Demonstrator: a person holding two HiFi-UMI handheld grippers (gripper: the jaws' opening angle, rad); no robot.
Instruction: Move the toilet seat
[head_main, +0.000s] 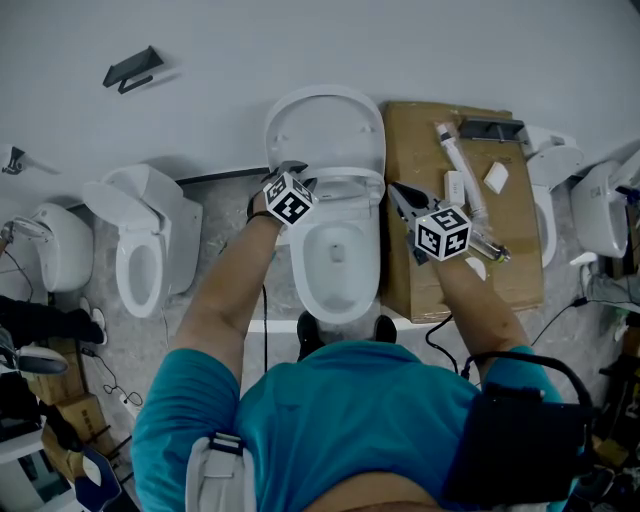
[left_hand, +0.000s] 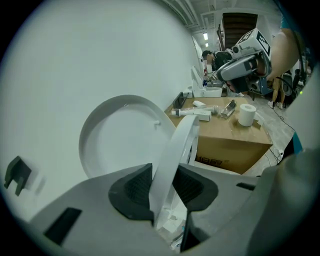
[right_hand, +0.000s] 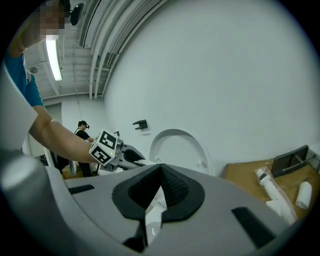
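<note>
Overhead, in the head view, the left gripper (head_main: 291, 170) met the left rim of the toilet seat (head_main: 345, 186), which stood partly raised in front of the upright lid (head_main: 325, 125). The right gripper (head_main: 402, 196) hung over the cardboard box (head_main: 505, 255).

Left gripper view: jaws clamped on the seat's edge.

Right gripper view: jaws closed together, holding nothing.

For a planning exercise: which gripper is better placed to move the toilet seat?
Left. The left gripper is shut on the toilet seat; the right gripper is shut, empty, beside it.
</note>
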